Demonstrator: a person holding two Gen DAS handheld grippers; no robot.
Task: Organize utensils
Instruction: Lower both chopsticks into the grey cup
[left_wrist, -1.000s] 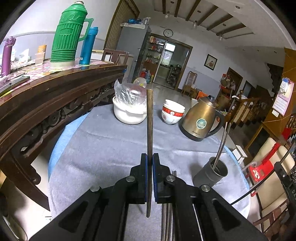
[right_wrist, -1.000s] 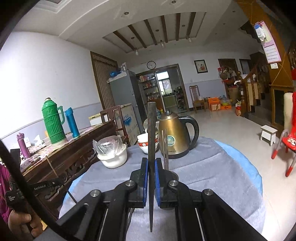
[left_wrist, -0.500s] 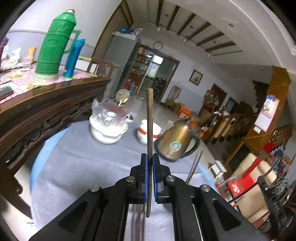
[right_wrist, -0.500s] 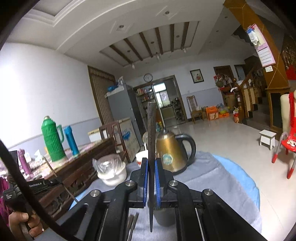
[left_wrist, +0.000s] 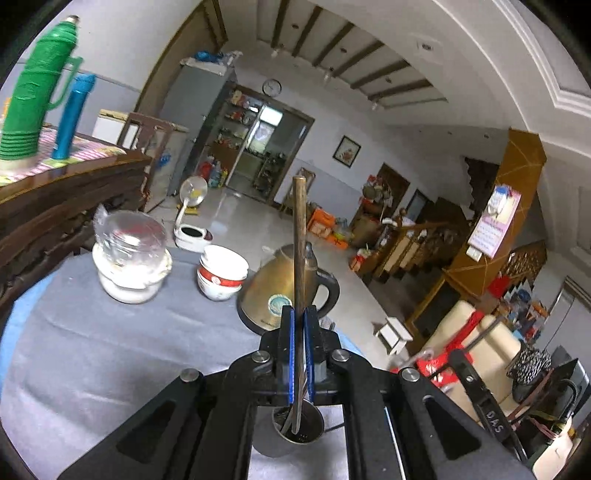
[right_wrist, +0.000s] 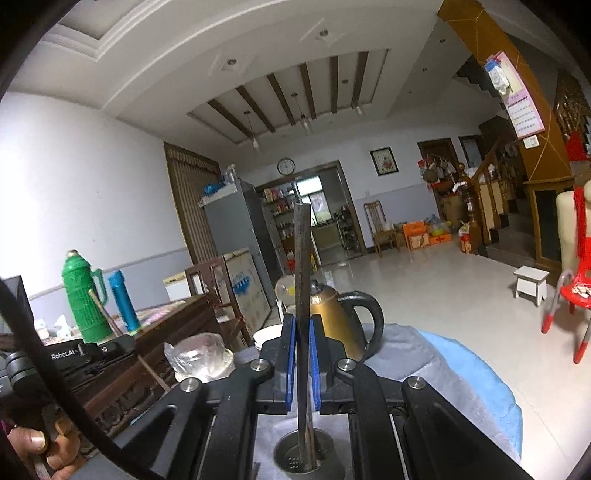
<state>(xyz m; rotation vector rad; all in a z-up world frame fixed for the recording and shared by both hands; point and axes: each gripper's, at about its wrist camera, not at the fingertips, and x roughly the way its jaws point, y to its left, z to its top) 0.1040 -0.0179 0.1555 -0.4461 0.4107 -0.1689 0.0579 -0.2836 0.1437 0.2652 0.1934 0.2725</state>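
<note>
My left gripper (left_wrist: 298, 325) is shut on a brown chopstick (left_wrist: 299, 236) that stands upright between its blue pads; the stick's lower tip hangs just over the mouth of a metal utensil cup (left_wrist: 297, 428) on the grey tablecloth. My right gripper (right_wrist: 302, 332) is shut on a dark chopstick (right_wrist: 302, 258), also upright, whose lower end reaches down into the same utensil cup (right_wrist: 301, 458). Other sticks lean inside the cup. In the right wrist view the left gripper (right_wrist: 88, 354) shows at the left edge, held by a hand (right_wrist: 40, 439), with its chopstick (right_wrist: 122, 343) slanting.
A brass kettle (left_wrist: 273, 291) stands just behind the cup, with stacked bowls (left_wrist: 221, 273) and a white pot under a plastic bag (left_wrist: 131, 254) further left. A carved wooden sideboard (left_wrist: 55, 199) carries a green thermos (left_wrist: 35, 96) and a blue flask. A red chair (right_wrist: 569, 306) stands right.
Both grippers have risen and swung over the cup with their chopsticks. The cup, once ahead at the right, now lies directly under both jaws, and the kettle has come close.
</note>
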